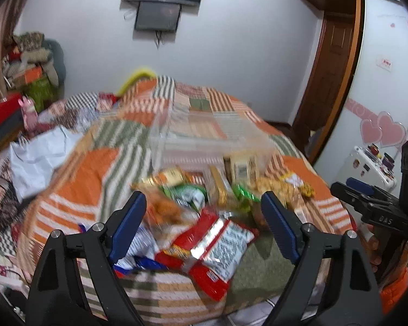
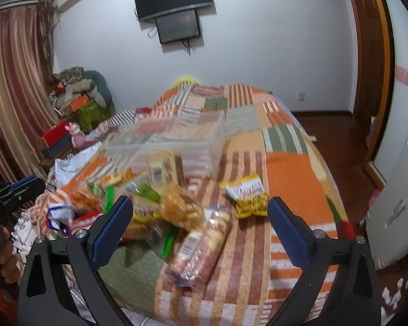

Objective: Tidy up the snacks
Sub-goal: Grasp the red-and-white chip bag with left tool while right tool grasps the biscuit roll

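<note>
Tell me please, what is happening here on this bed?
A person holds a gripper in each hand above a bed with a patchwork cover. The left gripper and the right gripper are both open and hold nothing. A heap of snack packets lies loose on the cover. Behind it stands a clear plastic box; the pictures are too blurred to tell what is in it. The sorting looks barely begun.

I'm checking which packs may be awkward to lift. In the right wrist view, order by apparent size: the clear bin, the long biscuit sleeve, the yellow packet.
1. clear bin
2. long biscuit sleeve, though nearness enlarges it
3. yellow packet
</note>
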